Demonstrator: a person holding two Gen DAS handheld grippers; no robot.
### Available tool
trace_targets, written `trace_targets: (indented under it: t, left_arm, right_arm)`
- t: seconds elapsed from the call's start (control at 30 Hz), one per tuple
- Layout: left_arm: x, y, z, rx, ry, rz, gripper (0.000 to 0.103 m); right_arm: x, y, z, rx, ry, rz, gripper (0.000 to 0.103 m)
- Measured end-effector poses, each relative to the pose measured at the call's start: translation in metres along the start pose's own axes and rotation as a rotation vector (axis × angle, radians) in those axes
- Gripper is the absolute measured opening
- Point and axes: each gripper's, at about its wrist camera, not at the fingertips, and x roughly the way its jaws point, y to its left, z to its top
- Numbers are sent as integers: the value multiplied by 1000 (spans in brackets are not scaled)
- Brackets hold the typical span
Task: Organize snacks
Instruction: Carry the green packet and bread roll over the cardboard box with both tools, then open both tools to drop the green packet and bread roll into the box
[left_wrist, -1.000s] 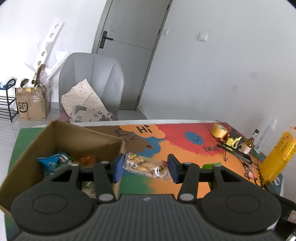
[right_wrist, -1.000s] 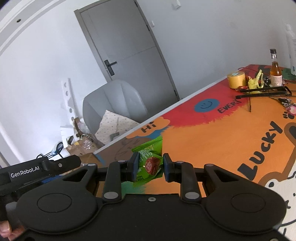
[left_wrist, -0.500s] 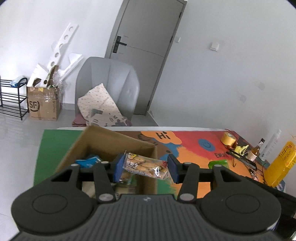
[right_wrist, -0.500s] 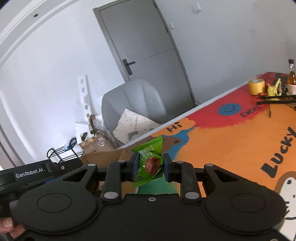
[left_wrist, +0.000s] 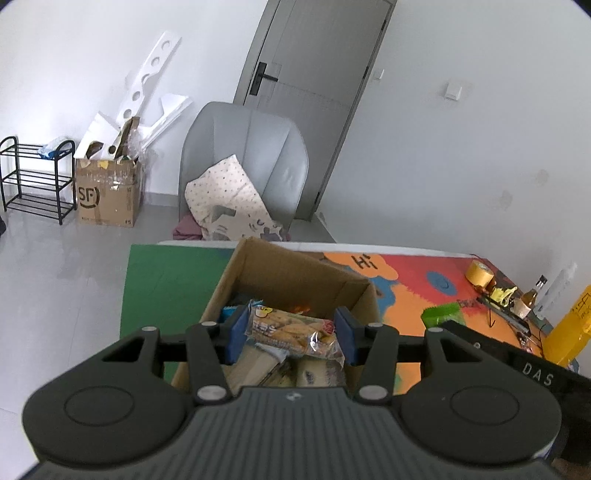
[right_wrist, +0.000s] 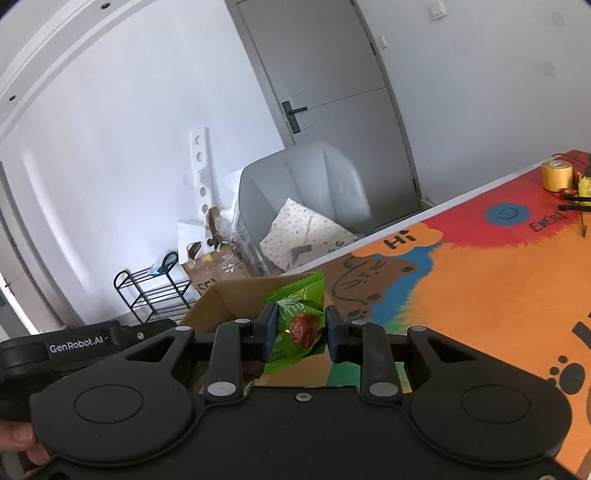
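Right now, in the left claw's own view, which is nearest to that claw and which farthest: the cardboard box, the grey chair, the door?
1. Cardboard box: nearest, directly below the left claw, on the table.
2. Grey chair: past the table's far edge, middle.
3. Door: farthest, behind the chair, upper right.

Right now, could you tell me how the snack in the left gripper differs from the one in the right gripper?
The biscuit pack in the left gripper is clear-wrapped, long and lies crosswise; the green packet in the right gripper is opaque, shorter and stands upright. Both are clamped above the cardboard box.
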Motion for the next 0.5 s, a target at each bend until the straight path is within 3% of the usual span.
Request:
trace_targets:
  t: [0.13, 0.2, 0.5]
  left_arm:
    - [1, 7, -3, -5, 35, 9, 54]
    - [0, 12, -4, -15, 43, 18, 62]
    - [-13, 28, -2, -34, 13, 54, 76]
  right_arm:
    - [4, 12, -4, -17, 16, 14, 25]
    - [5, 18, -7, -26, 25, 24, 25]
    - [10, 44, -13, -66, 66, 79, 26]
